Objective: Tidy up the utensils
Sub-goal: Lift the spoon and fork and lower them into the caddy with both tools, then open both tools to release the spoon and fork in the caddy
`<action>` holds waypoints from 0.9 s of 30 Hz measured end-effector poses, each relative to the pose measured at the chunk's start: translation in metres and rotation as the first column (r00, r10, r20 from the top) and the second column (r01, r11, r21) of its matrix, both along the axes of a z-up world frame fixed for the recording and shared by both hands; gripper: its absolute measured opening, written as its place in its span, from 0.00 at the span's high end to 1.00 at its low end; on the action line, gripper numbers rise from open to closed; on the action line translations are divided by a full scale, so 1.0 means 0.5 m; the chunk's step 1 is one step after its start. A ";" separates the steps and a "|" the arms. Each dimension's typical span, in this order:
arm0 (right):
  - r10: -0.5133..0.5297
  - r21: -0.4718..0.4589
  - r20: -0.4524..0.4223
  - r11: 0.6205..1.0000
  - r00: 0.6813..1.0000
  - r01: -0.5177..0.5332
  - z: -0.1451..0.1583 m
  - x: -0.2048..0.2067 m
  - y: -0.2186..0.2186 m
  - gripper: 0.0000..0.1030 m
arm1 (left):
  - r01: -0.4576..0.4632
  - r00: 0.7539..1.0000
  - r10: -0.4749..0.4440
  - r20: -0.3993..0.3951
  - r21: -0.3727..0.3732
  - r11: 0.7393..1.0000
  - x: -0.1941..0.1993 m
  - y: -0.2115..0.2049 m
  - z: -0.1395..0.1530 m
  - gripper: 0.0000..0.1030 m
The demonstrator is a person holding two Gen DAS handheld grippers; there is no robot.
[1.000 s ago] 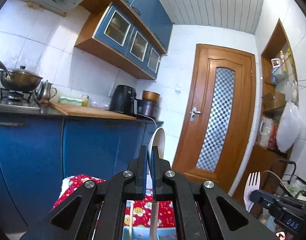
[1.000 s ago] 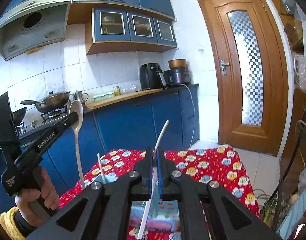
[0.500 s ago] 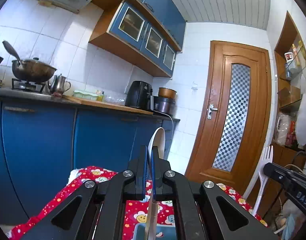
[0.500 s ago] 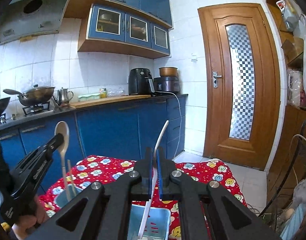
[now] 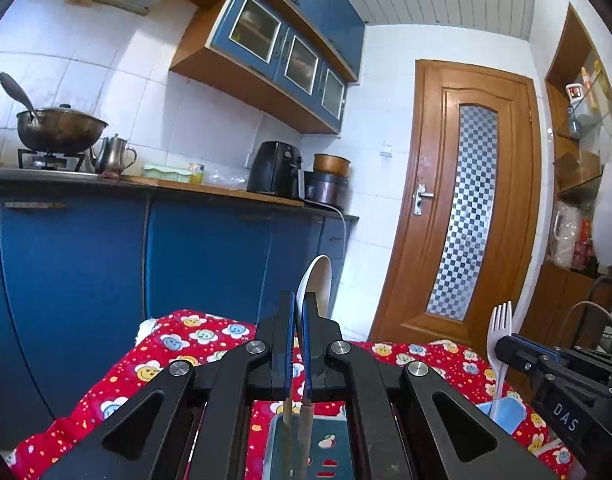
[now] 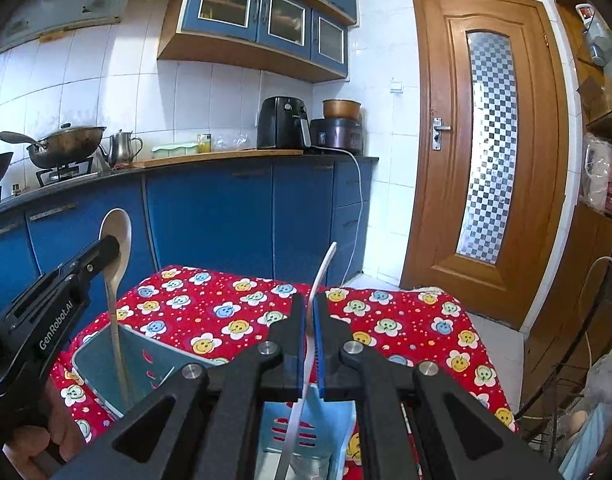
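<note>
Red flower-print tablecloth [image 6: 402, 328] spread over the table; teal slotted holder [image 6: 146, 364] and light-blue slotted holder [image 6: 338, 432] stood side by side directly on it

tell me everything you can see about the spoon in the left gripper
The spoon looks pale and wooden, with an oval bowl on a long thin handle. It stands nearly upright, bowl on top. The left gripper is shut on its neck just under the bowl. The handle's lower end dips into the teal utensil holder on the red flowered tablecloth; whether it touches bottom is hidden.
</note>
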State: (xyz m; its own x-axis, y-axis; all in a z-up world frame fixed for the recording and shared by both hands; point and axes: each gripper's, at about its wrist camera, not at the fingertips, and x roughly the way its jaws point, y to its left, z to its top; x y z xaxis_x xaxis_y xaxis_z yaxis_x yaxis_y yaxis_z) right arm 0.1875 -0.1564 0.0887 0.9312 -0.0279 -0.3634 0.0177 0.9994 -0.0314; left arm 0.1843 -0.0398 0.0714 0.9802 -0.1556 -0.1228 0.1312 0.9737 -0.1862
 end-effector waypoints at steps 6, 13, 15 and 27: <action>0.015 0.004 -0.007 1.000 1.000 -0.015 -0.004 0.000 0.008 0.95 | 0.012 1.000 -0.012 -0.003 0.012 1.000 -0.006 -0.003 0.001 0.96; 0.031 0.023 -0.018 0.999 0.999 -0.030 -0.004 -0.001 0.011 0.95 | 0.048 0.999 -0.047 -0.021 0.025 0.999 -0.010 -0.008 0.007 0.96; 0.038 0.039 -0.021 0.999 0.999 -0.037 -0.003 -0.001 0.009 0.95 | 0.066 0.997 -0.066 -0.036 0.023 0.998 -0.009 -0.010 0.009 0.96; 0.071 0.097 -0.009 0.993 0.997 -0.070 0.017 -0.020 0.007 0.80 | 0.127 0.990 -0.126 -0.062 0.020 0.992 -0.027 -0.018 0.030 0.80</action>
